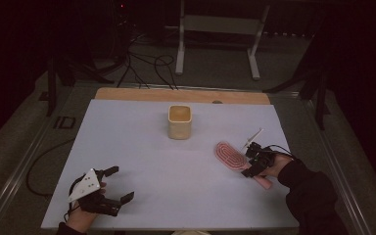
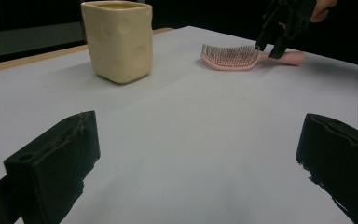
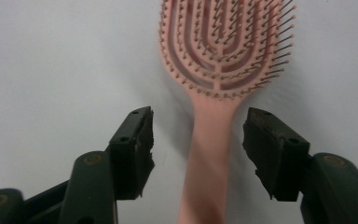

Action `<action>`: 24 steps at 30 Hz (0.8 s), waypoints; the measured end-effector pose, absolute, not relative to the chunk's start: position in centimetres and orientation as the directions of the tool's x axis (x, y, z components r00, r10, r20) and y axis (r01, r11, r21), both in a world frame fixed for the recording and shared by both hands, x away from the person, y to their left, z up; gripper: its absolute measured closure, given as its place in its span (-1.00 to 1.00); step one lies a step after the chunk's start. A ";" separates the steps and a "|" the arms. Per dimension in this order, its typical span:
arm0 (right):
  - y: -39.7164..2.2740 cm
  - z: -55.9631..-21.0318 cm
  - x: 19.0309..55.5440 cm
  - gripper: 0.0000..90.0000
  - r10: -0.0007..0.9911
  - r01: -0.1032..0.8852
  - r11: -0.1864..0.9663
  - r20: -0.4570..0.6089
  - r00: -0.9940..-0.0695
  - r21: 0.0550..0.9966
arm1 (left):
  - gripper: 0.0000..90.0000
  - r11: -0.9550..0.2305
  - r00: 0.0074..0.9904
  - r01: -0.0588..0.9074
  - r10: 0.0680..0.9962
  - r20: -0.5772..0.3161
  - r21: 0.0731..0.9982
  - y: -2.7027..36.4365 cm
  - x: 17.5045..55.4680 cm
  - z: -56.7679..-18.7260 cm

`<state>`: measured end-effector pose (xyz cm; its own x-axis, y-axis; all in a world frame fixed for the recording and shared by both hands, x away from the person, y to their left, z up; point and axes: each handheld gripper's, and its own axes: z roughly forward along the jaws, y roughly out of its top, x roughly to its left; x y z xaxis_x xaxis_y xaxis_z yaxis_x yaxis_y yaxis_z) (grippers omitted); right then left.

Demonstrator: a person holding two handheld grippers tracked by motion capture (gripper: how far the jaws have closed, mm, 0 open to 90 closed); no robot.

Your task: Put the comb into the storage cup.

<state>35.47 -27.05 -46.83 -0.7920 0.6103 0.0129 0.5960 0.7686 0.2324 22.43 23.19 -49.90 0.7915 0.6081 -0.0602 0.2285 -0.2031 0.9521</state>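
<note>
Straddling the handle of a pink hairbrush [image 3: 214,154], the right tool [image 3: 193,140] has its two black jaws set either side of the shaft with a gap showing on both flanks, so it is released and grasps nothing yet. The brush lies bristles up on the white surface [image 1: 176,171], toward four o'clock from the surface's middle in the high view, its oval head [image 1: 229,155] pointing toward ten o'clock and its handle running back under the right tool [image 1: 255,161] and the person's sleeved hand. From the left gripper view the brush [image 2: 233,58] sits flat, with the other tool poised over its handle end. A cream cup [image 1: 179,122] stands upright at about twelve o'clock from the surface's middle, well apart from the brush. The left tool [image 1: 117,185] rests at seven o'clock near the front edge, jaws spread wide with only bare surface between them, released as well. The step in hand looks like the pick-up of the brush by its handle; the approach seems done and the squeeze is what remains. The next move probably calls for clenching evenly on the narrow shaft, keeping it centred between the pads so it does not roll or slip sideways, then lifting straight up.
</note>
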 end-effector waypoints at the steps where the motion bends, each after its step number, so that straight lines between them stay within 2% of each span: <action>1: -27.0 -46.9 35.5 -0.04 0.618 0.604 0.763 0.015 -0.786 0.230 | -1.00 -0.203 0.792 0.228 0.608 -0.060 0.952 23.2 22.4 -49.9; 19: -26.4 -47.9 36.2 0.26 0.655 0.641 0.748 -0.039 -0.754 0.173 | -1.00 -0.200 0.791 0.228 0.608 -0.062 0.953 23.2 22.4 -49.9; 24: -26.2 -48.2 36.2 0.29 0.662 0.649 0.744 -0.043 -0.748 0.162 | -1.00 -0.203 0.792 0.228 0.608 -0.060 0.952 23.2 22.4 -49.9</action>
<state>36.17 -26.17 -48.18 -0.7483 0.6620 -0.0434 0.6486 0.7437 0.1619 22.42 23.22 -49.89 0.7916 0.6081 -0.0602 0.2280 -0.2025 0.9524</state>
